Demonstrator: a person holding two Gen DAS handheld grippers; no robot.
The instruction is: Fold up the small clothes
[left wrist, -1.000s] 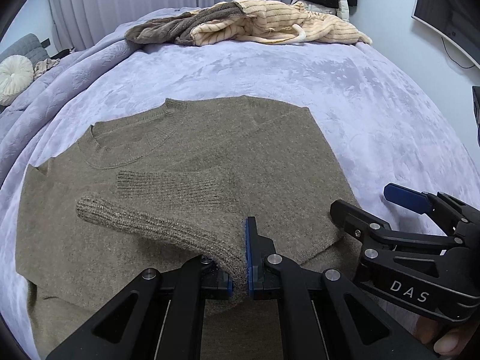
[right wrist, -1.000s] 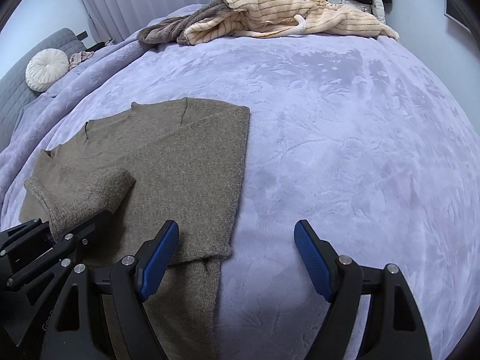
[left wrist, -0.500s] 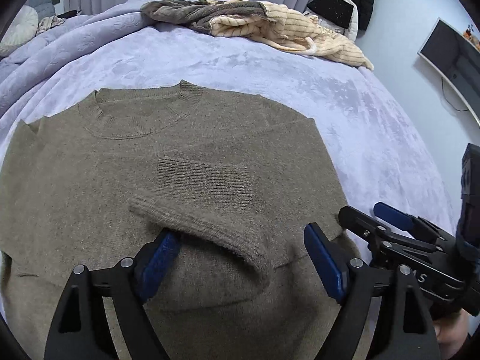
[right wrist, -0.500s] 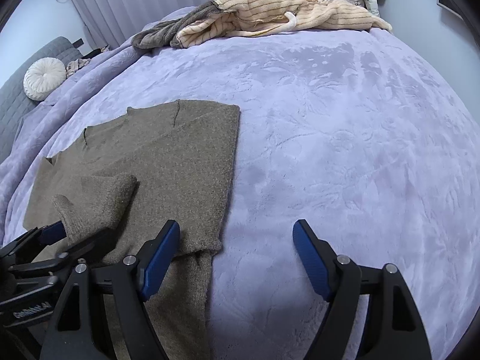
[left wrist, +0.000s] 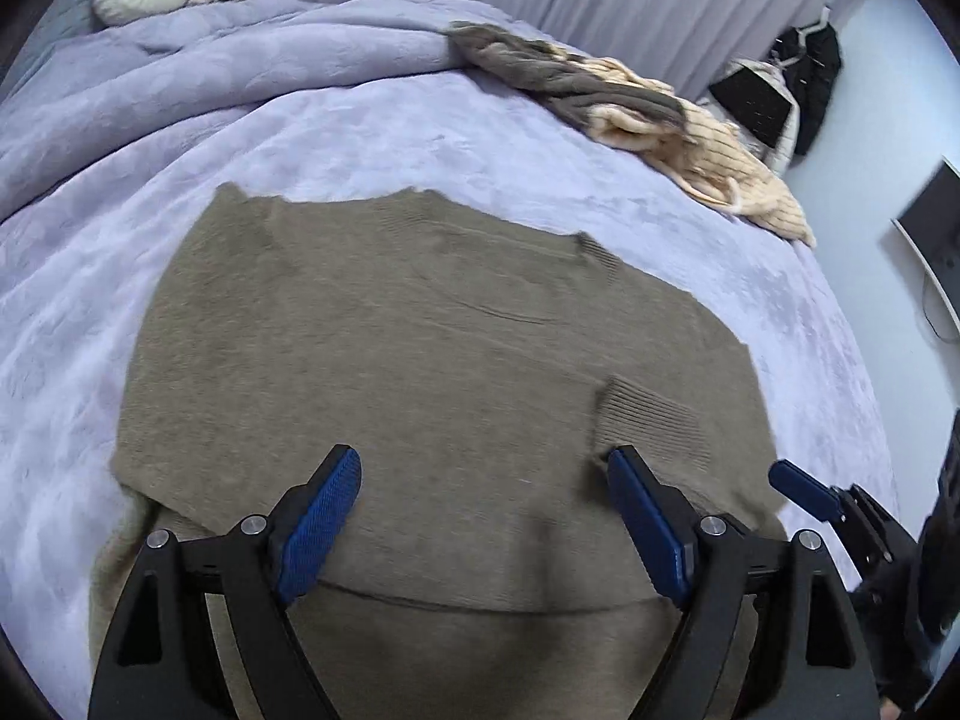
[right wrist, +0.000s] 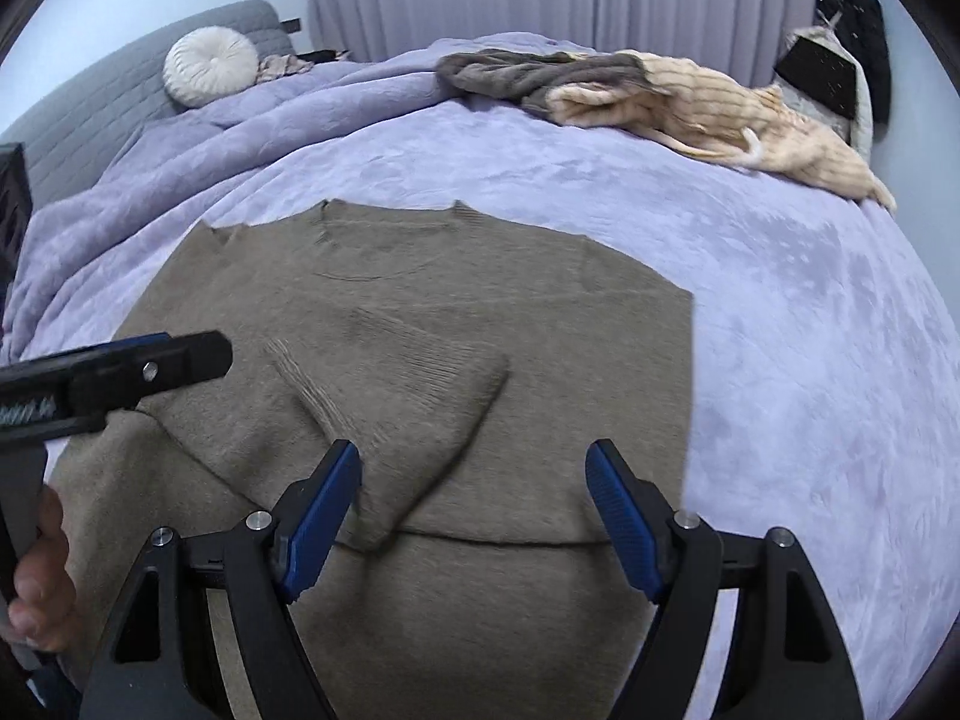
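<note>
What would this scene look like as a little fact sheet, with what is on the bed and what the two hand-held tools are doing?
surface: lavender plush bedspread
main item: olive-brown knit sweater, lying flat, sleeve cuff folded across its front
left tool: open, above the sweater, holding nothing
right tool: open, above the sweater's lower part, holding nothing
far edge: pile of cream ribbed and grey-brown clothes
background: round white cushion
</note>
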